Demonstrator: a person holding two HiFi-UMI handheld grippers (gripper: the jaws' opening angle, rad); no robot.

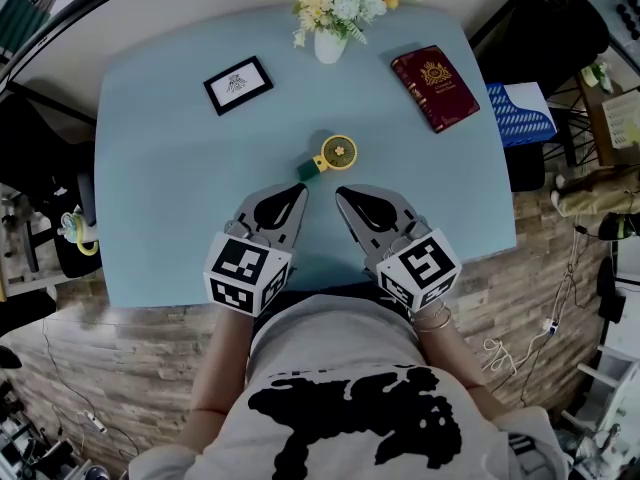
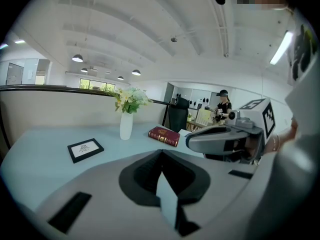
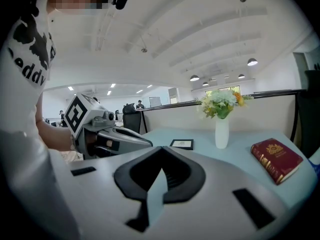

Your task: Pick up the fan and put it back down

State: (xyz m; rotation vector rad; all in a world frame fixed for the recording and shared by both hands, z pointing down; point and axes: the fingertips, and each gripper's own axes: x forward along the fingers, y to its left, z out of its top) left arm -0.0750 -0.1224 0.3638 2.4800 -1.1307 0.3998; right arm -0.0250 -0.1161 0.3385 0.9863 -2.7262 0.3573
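Note:
A small yellow fan (image 1: 333, 154) with a green handle lies on the light blue table (image 1: 160, 188), near its middle. My left gripper (image 1: 298, 190) hovers just short of the fan, on its near left side, shut and holding nothing. My right gripper (image 1: 343, 194) is beside it on the near right, also shut and empty. Both tips stand a little apart from the fan. In the left gripper view the left gripper (image 2: 161, 151) has its jaws meeting at the tip, and in the right gripper view the right gripper (image 3: 161, 148) looks the same. Neither gripper view shows the fan.
A white vase of flowers (image 1: 330, 43) stands at the table's far edge. A black picture frame (image 1: 238, 84) lies far left and a red book (image 1: 435, 88) far right. A blue-striped thing (image 1: 520, 113) sits off the table's right edge. The person's torso is at the near edge.

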